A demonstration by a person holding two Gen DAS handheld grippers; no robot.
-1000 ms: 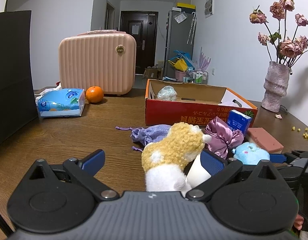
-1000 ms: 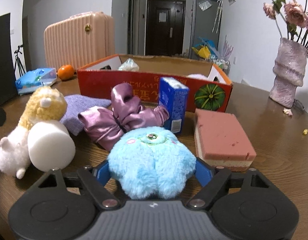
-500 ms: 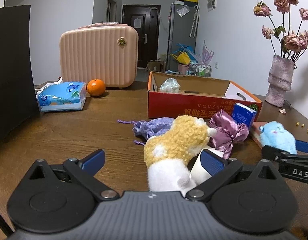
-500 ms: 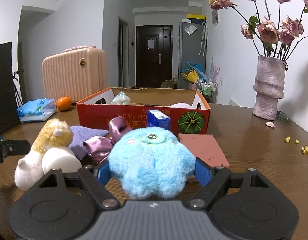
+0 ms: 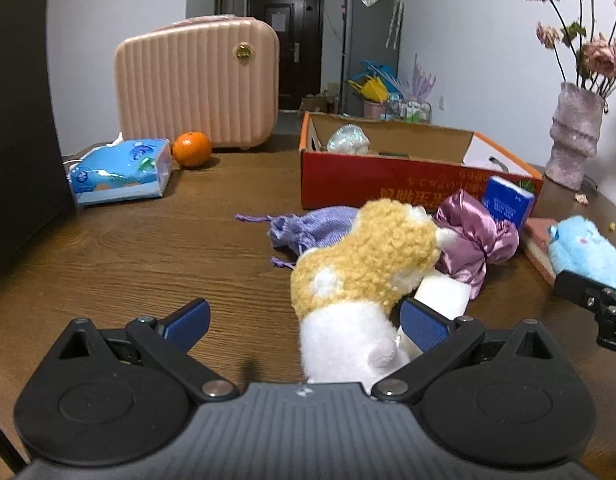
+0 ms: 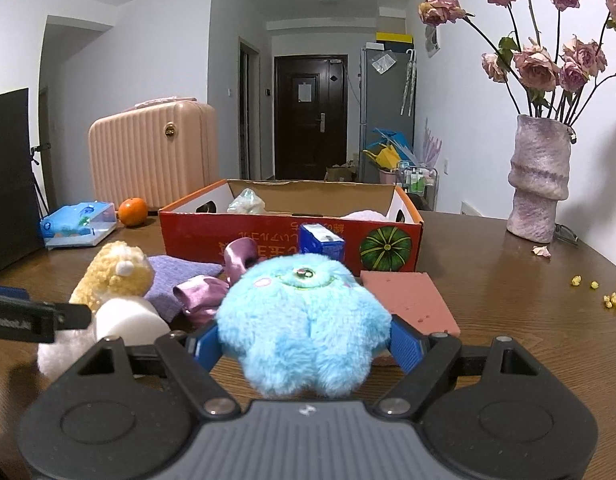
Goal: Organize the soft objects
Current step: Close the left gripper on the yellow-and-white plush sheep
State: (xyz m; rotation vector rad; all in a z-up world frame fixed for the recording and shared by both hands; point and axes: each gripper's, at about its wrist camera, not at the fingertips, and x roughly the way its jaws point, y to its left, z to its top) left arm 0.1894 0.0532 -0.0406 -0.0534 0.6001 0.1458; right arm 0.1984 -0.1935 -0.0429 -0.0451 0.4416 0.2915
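My left gripper (image 5: 303, 318) hangs low over the desk (image 5: 147, 248), fingers wide apart; the yellow-and-white plush (image 5: 360, 280) sits toward the right one, a white foam roll (image 5: 442, 300) beside it. My right gripper (image 6: 303, 344) has its fingers clamped on the blue plush (image 6: 303, 320), lifted short of the red box (image 6: 291, 240). The purple pouch (image 5: 312, 230), satin bow (image 5: 468, 240) and pink sponge (image 6: 408, 300) lie unsorted, so most work remains, I judge.

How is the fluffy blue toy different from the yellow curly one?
The blue plush is blue and shaggy; the yellow plush is curly yellow and white. The blue one is gripped in the right tongs; the yellow one lies between the open left tongs. Both are soft toys.
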